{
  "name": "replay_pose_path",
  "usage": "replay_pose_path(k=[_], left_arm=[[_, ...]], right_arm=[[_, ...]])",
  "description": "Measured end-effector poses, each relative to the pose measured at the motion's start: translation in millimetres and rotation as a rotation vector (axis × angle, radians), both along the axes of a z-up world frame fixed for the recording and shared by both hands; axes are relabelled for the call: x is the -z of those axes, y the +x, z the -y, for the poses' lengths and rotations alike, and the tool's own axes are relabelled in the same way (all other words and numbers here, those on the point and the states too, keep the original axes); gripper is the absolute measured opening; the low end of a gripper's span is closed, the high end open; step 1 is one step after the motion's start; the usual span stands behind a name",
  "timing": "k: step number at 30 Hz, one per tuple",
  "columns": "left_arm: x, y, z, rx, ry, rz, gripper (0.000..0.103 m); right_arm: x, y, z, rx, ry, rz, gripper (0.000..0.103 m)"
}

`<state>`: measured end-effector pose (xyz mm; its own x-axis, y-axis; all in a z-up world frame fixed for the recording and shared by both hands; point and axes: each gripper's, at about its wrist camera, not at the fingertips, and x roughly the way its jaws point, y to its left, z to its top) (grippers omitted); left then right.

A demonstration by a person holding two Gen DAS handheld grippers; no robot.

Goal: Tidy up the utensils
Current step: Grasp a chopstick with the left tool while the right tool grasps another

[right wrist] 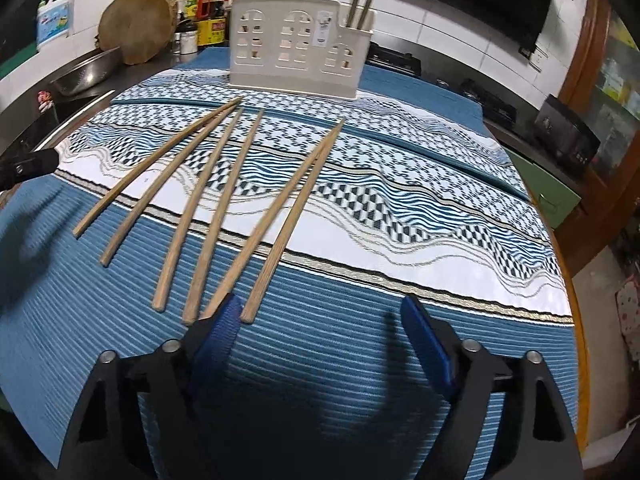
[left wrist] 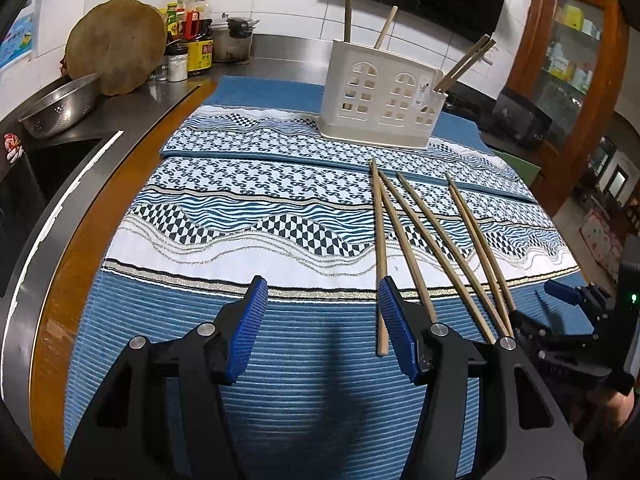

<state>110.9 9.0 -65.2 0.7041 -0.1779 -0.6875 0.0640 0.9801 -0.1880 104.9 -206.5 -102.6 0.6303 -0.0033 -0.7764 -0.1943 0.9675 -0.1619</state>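
Several wooden chopsticks (left wrist: 430, 248) lie loose on the patterned blue and white cloth (left wrist: 248, 216), fanned out; they also show in the right wrist view (right wrist: 224, 204). A cream plastic utensil holder (left wrist: 382, 94) stands at the far side of the cloth with several chopsticks upright in it, and it shows in the right wrist view (right wrist: 298, 46). My left gripper (left wrist: 322, 324) is open and empty, just left of the loose chopsticks. My right gripper (right wrist: 320, 344) is open and empty, its left finger by the near ends of the chopsticks; it also shows in the left wrist view (left wrist: 560, 300).
A steel counter with a colander (left wrist: 60, 106), a round wooden board (left wrist: 116, 44) and sauce bottles (left wrist: 196, 36) lies to the left by a sink. A wooden cabinet (left wrist: 572, 52) stands at the right. The table's wooden edge (left wrist: 100, 208) borders the cloth.
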Motion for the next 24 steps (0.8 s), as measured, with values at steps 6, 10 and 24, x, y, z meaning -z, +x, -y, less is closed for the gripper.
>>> replay_pose_path(k=[6,10,24], left_arm=[[4,0,9,0.038,0.01,-0.004,0.058],[7,-1,20,0.085,0.025,-0.007,0.056],[31,17,53,0.216,0.071,-0.073,0.024]], right_arm=[[-3,4,5,0.014,0.052,-0.019,0.054],[-2,8,-1,0.005,0.07,-0.03,0.043],[-1,12,8,0.009,0.151,-0.041,0.008]])
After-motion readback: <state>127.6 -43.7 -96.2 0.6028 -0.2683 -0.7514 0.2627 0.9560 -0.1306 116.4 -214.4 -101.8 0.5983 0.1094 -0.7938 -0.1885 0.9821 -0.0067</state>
